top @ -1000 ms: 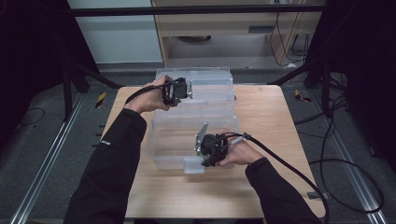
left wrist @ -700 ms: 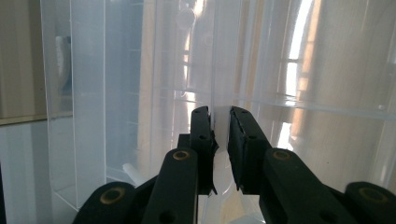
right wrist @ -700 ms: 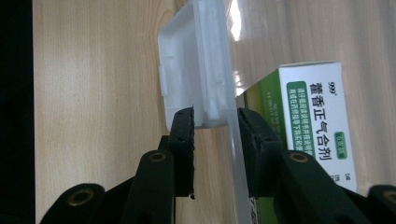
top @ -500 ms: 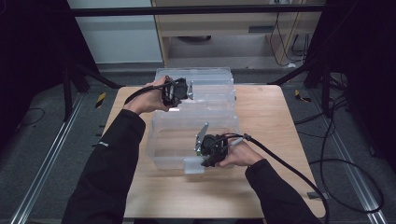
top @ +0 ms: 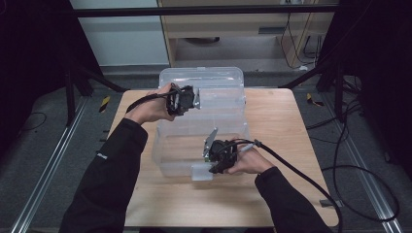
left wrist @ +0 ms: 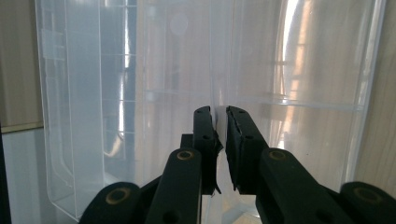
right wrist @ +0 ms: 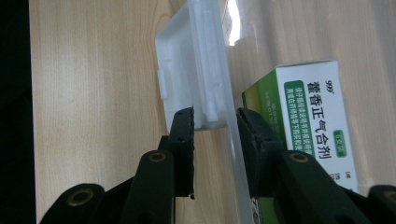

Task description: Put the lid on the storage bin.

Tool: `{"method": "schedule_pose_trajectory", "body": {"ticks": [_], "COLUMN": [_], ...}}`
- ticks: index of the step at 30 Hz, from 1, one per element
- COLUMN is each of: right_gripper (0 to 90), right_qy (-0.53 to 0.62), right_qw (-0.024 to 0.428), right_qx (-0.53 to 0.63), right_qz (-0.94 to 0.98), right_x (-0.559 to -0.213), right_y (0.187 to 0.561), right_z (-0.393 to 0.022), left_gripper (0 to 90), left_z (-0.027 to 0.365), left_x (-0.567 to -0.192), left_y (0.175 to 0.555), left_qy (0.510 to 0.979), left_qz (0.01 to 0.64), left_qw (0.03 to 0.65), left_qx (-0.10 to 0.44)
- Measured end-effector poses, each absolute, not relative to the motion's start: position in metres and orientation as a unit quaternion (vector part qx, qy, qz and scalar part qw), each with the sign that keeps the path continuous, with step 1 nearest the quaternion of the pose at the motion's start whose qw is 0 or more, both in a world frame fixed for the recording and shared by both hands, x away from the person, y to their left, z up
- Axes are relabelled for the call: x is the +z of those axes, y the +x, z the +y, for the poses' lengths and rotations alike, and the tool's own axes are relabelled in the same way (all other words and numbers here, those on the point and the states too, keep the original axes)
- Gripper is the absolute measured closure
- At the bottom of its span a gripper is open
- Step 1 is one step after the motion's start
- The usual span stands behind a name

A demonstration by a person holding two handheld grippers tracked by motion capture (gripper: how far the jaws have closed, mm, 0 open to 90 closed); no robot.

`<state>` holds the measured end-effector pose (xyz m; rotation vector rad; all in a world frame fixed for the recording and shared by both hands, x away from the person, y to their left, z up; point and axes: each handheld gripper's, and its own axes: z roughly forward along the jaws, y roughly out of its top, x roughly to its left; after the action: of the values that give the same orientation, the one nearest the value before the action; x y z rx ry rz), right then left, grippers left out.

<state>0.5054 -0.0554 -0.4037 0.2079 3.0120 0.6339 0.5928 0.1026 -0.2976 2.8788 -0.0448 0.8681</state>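
Clear plastic storage box (top: 204, 141) on the wooden table (top: 277, 121), lid (top: 201, 80) swung up at the far side. Left gripper (top: 194, 98) at the lid's near edge, jaws just closing to a narrow gap around its thin clear wall (left wrist: 219, 126). Right gripper (top: 210, 162) at the box's near wall, jaws astride wall and white latch (right wrist: 187, 79), pad contact unclear; green-and-white medicine carton (right wrist: 303, 116) inside the box.
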Motion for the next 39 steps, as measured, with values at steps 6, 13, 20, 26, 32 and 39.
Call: {"method": "schedule_pose_trajectory", "body": {"ticks": [6, 13, 20, 26, 32, 39], "right_gripper": [68.0, 67.9, 67.9, 67.7, 67.6, 67.5], "right_qy": [0.069, 0.072, 0.075, 0.08, 0.079, 0.078], "right_qw": [0.03, 0.032, 0.033, 0.027, 0.028, 0.031], "right_qx": [0.204, 0.206, 0.207, 0.211, 0.212, 0.211], "right_qz": [0.976, 0.975, 0.975, 0.974, 0.974, 0.974], "right_x": [-0.404, -0.404, -0.404, -0.404, -0.404, -0.404], "right_y": [0.505, 0.505, 0.504, 0.504, 0.503, 0.503], "right_z": [-0.055, -0.055, -0.055, -0.056, -0.056, -0.056], "left_gripper": [82.2, 82.3, 82.3, 82.2, 82.4, 82.4], "left_z": [0.102, 0.104, 0.104, 0.108, 0.107, 0.108], "left_x": [-0.297, -0.298, -0.298, -0.299, -0.3, -0.302], "left_y": [0.584, 0.575, 0.565, 0.556, 0.548, 0.541], "left_qy": [0.956, 0.953, 0.95, 0.95, 0.949, 0.947], "left_qz": [-0.017, -0.021, -0.025, -0.02, -0.024, -0.024], "left_qw": [0.068, 0.072, 0.068, 0.066, 0.062, 0.071], "left_qx": [0.285, 0.293, 0.304, 0.305, 0.309, 0.311]}}
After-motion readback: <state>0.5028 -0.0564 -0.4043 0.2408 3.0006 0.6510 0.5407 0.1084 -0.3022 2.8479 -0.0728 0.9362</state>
